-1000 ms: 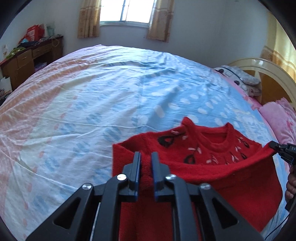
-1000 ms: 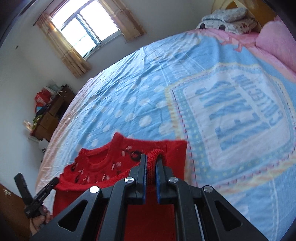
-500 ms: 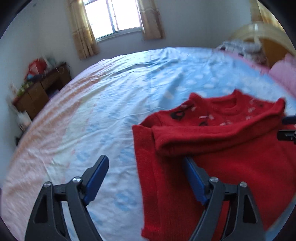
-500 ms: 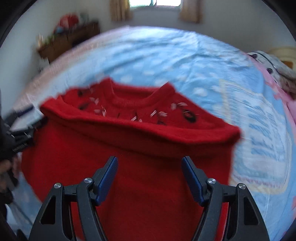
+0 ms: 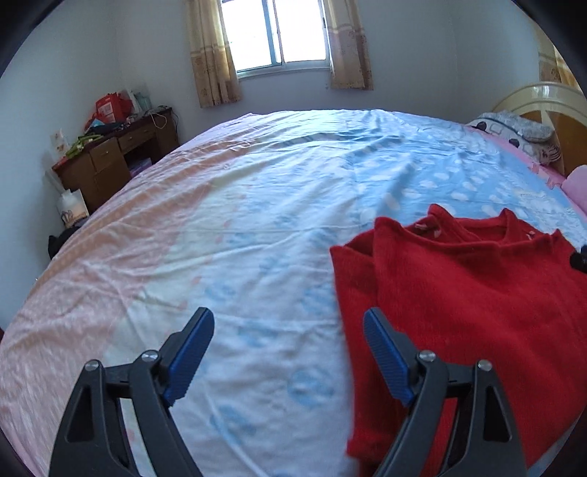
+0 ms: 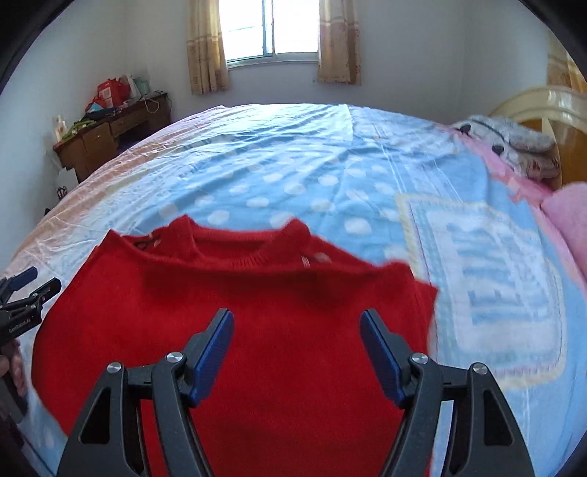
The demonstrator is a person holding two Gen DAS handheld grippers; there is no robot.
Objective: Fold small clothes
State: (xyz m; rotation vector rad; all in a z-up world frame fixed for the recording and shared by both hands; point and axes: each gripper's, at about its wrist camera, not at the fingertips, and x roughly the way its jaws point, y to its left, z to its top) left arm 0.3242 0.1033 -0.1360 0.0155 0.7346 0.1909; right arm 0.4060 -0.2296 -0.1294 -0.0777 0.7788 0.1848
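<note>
My left gripper (image 5: 288,324) hangs over the bed sheet (image 5: 227,235) with its jaws spread wide and nothing between them; only bare blue-and-white fabric shows in the gap, and the red sweater (image 5: 458,293) lies just off to its right, its left edge passing under my right-hand finger. My right gripper (image 6: 296,326) is likewise released, jaws wide apart, poised above the middle of the red sweater (image 6: 234,304) without pinching it. The sweater lies flat on the bed, folded over so that a plain red layer covers most of the front, with the neckline toward the window (image 6: 271,27) and a little of the patterned yoke peeking out at the collar. From the right view I can see my left gripper (image 6: 31,282) at the sweater's left side, clear of the knit. A wooden desk (image 5: 110,161) cluttered with bags stands against the far wall, and pillows (image 6: 513,146) lie by the headboard.
</note>
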